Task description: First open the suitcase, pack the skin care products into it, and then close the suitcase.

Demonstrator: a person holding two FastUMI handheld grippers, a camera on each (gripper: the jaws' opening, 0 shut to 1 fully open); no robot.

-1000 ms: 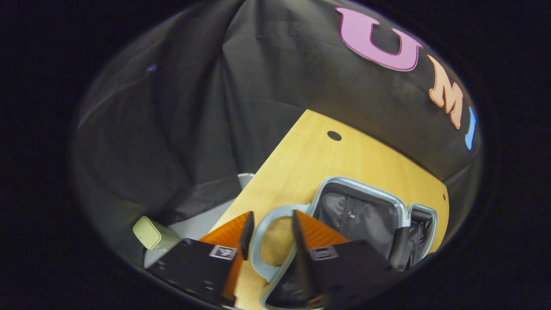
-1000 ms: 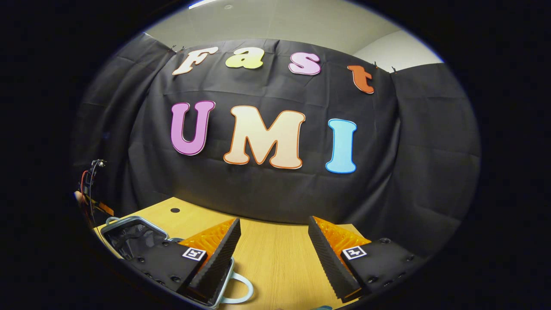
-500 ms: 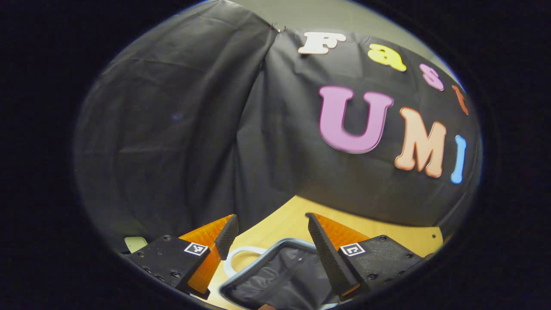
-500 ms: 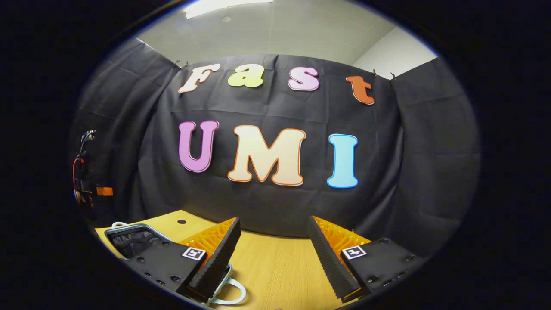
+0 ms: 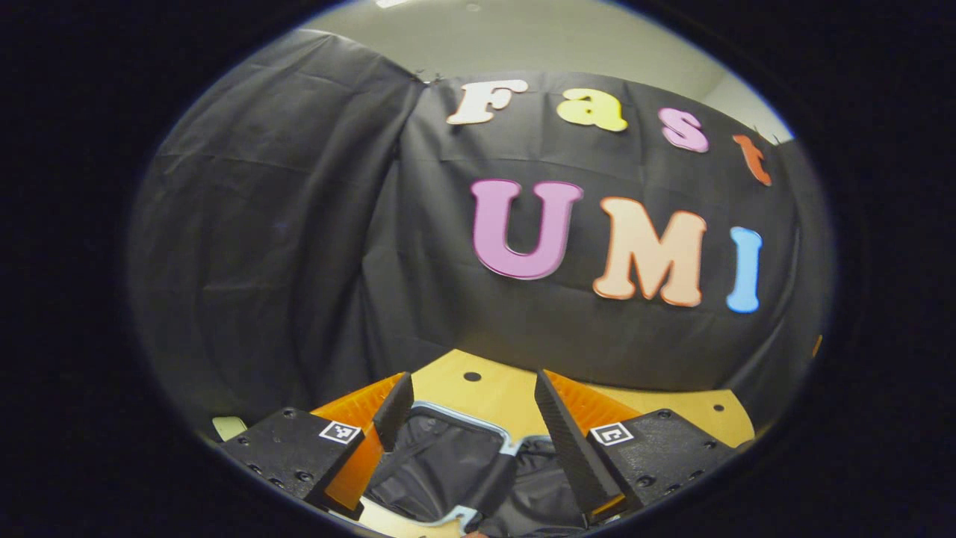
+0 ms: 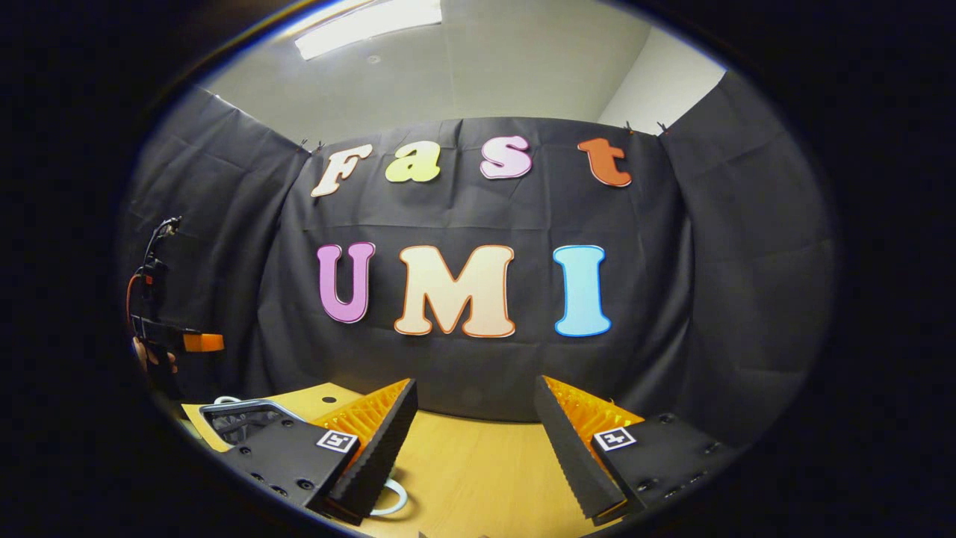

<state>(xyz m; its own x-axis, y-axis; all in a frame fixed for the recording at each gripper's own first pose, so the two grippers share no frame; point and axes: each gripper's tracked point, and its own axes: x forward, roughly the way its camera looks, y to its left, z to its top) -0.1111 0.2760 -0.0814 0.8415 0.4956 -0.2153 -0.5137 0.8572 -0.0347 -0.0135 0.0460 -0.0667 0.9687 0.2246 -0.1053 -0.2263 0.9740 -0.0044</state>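
Observation:
The suitcase (image 5: 461, 417) lies open on the wooden table, with a pale blue rim and black lining. Its open shell sits low between the fingers of my left gripper (image 5: 472, 379), which is open, holds nothing and hovers over it. In the right gripper view the suitcase (image 6: 246, 406) is at the lower left, and its pale loop handle (image 6: 390, 499) peeks out beside the left finger. My right gripper (image 6: 475, 383) is open over bare table, with nothing between its fingers. The left gripper (image 6: 168, 340) also shows far left above the suitcase, with a hand (image 6: 149, 357) holding it.
The wooden table (image 6: 478, 463) runs back to the black cloth wall. Small round holes (image 5: 472, 376) mark its top near the far edge. A pale green boxy object (image 5: 226, 426) lies off the table's left side.
My left gripper has swung up from looking down at the suitcase's handle to facing the wall, and it now sits over the open shell. The right gripper has tilted up slightly.

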